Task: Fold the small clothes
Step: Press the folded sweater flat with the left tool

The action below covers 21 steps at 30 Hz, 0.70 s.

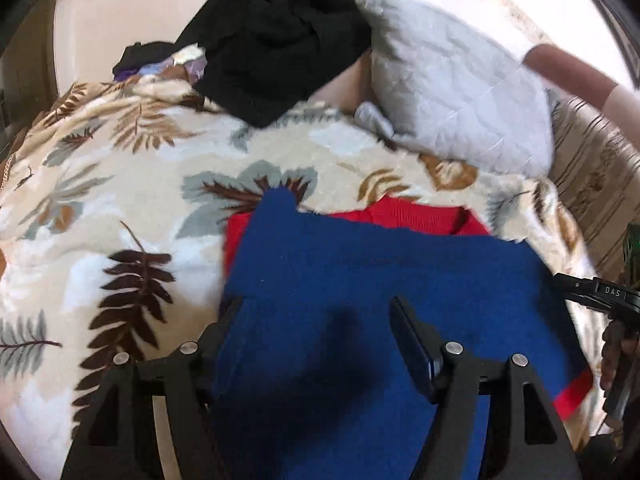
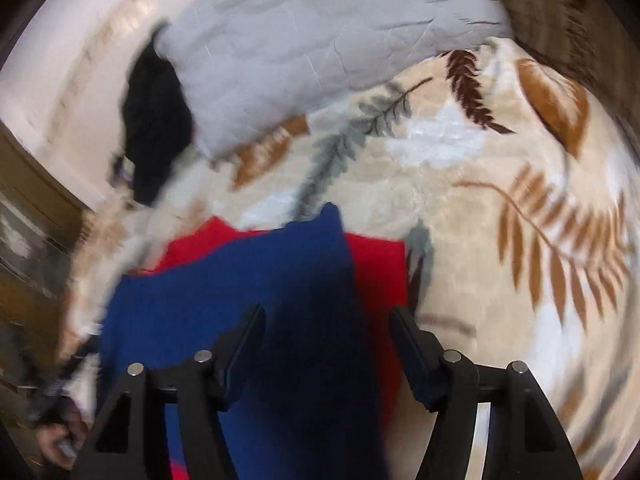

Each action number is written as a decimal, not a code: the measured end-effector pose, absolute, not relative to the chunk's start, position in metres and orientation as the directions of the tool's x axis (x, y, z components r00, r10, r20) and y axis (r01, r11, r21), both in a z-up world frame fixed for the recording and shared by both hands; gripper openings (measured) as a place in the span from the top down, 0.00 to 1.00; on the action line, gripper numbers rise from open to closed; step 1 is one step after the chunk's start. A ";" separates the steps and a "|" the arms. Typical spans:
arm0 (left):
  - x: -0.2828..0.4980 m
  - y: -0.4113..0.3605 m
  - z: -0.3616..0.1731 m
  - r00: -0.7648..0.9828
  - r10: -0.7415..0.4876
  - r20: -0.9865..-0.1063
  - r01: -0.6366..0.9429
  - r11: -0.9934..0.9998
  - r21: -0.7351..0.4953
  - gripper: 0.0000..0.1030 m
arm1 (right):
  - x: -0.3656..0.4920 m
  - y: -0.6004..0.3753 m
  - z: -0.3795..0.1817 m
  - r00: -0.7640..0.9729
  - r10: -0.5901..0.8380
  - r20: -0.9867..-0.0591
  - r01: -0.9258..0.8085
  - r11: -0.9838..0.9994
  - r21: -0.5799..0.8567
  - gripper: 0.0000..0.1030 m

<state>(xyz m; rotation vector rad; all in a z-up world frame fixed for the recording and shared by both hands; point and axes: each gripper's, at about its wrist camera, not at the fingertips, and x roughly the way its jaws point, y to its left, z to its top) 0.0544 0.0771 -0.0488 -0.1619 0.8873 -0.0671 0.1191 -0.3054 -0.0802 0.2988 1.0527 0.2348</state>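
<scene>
A blue knitted garment [image 1: 360,280] lies flat on top of a red one [image 1: 420,214], both on a cream blanket with a leaf print [image 1: 120,184]. My left gripper [image 1: 316,308] hovers over the blue cloth, open, with no fold of cloth between its pads. In the blurred right wrist view the blue garment [image 2: 248,280] covers most of the red one [image 2: 376,264]. My right gripper [image 2: 328,314] is open above the blue cloth near its right edge, pads clear of it. The right gripper [image 1: 592,292] also shows at the left wrist view's right edge.
A heap of black clothes [image 1: 280,40] and a pale quilted pillow [image 1: 460,92] lie at the far side of the blanket, with a small grey item [image 1: 372,118] between them. A person's arm [image 1: 572,76] reaches in at upper right. A striped sheet [image 1: 592,176] borders the blanket.
</scene>
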 end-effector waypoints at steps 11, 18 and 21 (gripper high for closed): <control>0.075 0.067 -0.076 0.585 -0.042 -0.810 0.004 0.999 -0.049 0.21 | 0.107 -0.317 -0.089 0.519 0.269 -0.811 0.049 0.938 0.343 0.85; 0.068 0.065 -0.061 0.615 -0.054 -0.787 0.003 0.998 -0.066 0.20 | 0.077 -0.304 -0.023 0.621 0.237 -0.747 0.015 0.949 0.314 0.73; 0.054 0.069 -0.039 0.662 -0.129 -0.739 0.010 0.986 -0.164 0.20 | 0.081 -0.283 -0.018 0.577 0.421 -0.700 -0.113 0.890 0.442 0.59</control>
